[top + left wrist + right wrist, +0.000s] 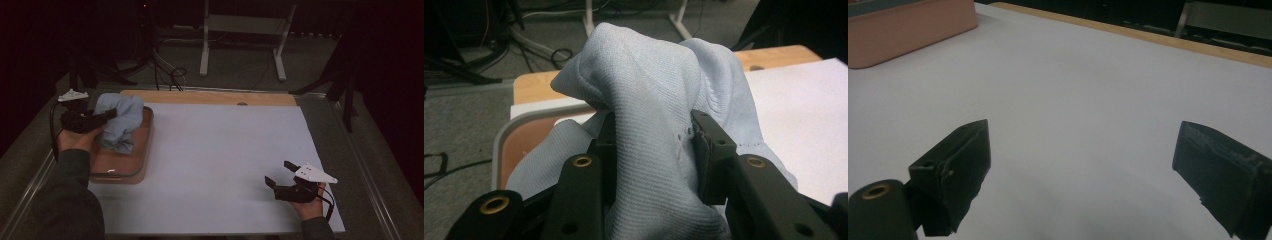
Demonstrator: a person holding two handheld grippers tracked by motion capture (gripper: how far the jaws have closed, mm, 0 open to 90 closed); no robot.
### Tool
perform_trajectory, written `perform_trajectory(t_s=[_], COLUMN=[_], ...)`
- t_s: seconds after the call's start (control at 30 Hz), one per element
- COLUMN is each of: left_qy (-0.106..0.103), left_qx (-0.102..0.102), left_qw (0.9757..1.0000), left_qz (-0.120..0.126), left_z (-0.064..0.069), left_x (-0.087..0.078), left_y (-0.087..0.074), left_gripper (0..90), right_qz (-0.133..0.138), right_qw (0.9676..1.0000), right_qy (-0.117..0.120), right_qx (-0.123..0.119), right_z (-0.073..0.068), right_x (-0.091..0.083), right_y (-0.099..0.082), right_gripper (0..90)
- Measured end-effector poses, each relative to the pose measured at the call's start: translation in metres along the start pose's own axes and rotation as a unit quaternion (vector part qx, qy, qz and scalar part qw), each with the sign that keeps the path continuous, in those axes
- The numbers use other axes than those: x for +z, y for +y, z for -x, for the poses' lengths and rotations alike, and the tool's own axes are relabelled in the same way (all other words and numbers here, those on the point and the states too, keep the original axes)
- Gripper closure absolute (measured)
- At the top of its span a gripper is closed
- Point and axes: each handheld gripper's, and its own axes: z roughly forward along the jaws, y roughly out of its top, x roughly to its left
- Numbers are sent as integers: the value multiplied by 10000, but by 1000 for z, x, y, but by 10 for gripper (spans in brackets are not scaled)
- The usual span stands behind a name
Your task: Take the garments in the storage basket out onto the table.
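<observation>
A: Why is the left gripper (107,116) reaching in over the tray (142,165) like that?

B: It has a thick fold of the pale blue cloth (120,122) pinched between its jaws. In the left gripper view the jaws stand partly closed with the bunched cloth (649,125) packed between them, both pads pressing into it. My guess is that the cloth is being lifted out of the tray.

A: So where does the cloth sit?

B: At the far left of the table, over the tray's far end. Its upper part is gathered up at the gripper and the rest hangs down into the tray.

A: And the right gripper (280,175)?

B: Near right, low over the white sheet (220,150), jaws wide apart with nothing between them. The right gripper view shows bare sheet between the two pads (965,165). I'd say it waits there, clear of the lift, ready to take a free edge.

A: What does the cloth look like?

B: Soft, finely ribbed knit, light blue, crumpled into rounded folds with a stitched hem visible. It should drape and sag rather than hold any shape.
</observation>
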Motion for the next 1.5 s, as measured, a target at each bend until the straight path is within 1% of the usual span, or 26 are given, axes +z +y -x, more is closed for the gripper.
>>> perform_trajectory(t_s=[0.3,0.4,0.47,0.57,0.6,0.7,0.73,0.83,1.07,1.17,1.43,1.47,1.5], left_qy=[-370,-399,-475,-502,-572,-580,-632,-726,-861,-888,-1021,-1021,-1068], left_qx=[20,36,45,48,76,88,107,101,170,198,233,233,264], left_qw=[9992,9990,9986,9985,9981,9980,9977,9969,9959,9957,9942,9942,9937], left_qz=[170,189,220,226,234,233,240,270,228,195,243,243,233], left_z=[7,10,15,16,21,23,27,31,43,48,60,60,65], left_x=[-2,-1,-1,-1,-1,0,1,2,12,16,22,22,25], left_y=[7,9,12,12,15,16,17,17,18,18,18,18,18], left_gripper=[643,644,643,643,643,643,643,642,641,641,641,640,640], right_qz=[-19,-22,-11,-13,-16,-11,-10,-20,-8,-11,5,5,0], right_qw=[10000,10000,10000,10000,10000,10000,10000,10000,10000,10000,10000,10000,10000], right_qy=[-19,-17,-17,-14,-13,-14,-17,-22,-30,-23,-14,-14,-14], right_qx=[5,11,9,11,7,6,10,9,16,8,23,23,15], right_z=[0,0,0,0,0,0,0,0,0,0,0,0,0], right_x=[0,0,-1,-1,0,-1,-1,0,-1,-1,-1,-1,-1], right_y=[0,0,0,0,0,0,0,0,0,0,0,0,0], right_gripper=[87,87,87,87,87,87,87,87,87,87,87,87,87])
